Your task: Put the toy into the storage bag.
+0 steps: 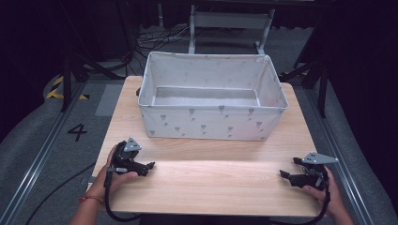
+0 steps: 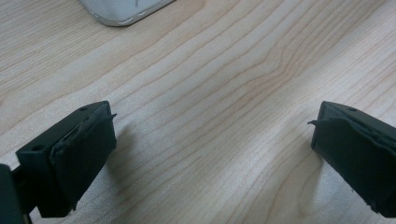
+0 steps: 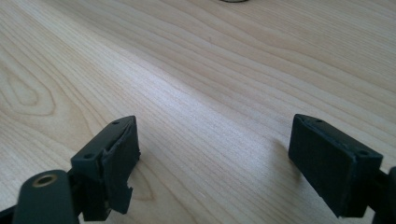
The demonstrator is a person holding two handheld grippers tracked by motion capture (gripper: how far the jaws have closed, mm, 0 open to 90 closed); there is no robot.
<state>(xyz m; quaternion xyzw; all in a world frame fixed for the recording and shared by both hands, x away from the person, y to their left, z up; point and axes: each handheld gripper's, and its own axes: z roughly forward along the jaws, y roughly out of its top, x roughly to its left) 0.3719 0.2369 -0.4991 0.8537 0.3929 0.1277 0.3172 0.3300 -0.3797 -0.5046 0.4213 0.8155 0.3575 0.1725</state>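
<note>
A white fabric bin [image 1: 212,123] with a grey pattern stands at the back of the wooden table [image 1: 211,187], and its inside looks empty. My left gripper [image 1: 149,166] rests on the table near the front left, held in a hand, its jaws pointing right. It is open [image 2: 212,135] with bare wood between the jaws. My right gripper [image 1: 284,168] rests near the front right, jaws pointing left. It is open too [image 3: 215,144], nothing between its jaws. A corner of the bin [image 2: 123,11] shows at the top of the left gripper view.
The table top between the two grippers is bare wood. Black stands [image 1: 324,79] and cables [image 1: 155,40] lie on the grey floor behind and beside the table. A "4" [image 1: 77,132] is marked on the floor at left.
</note>
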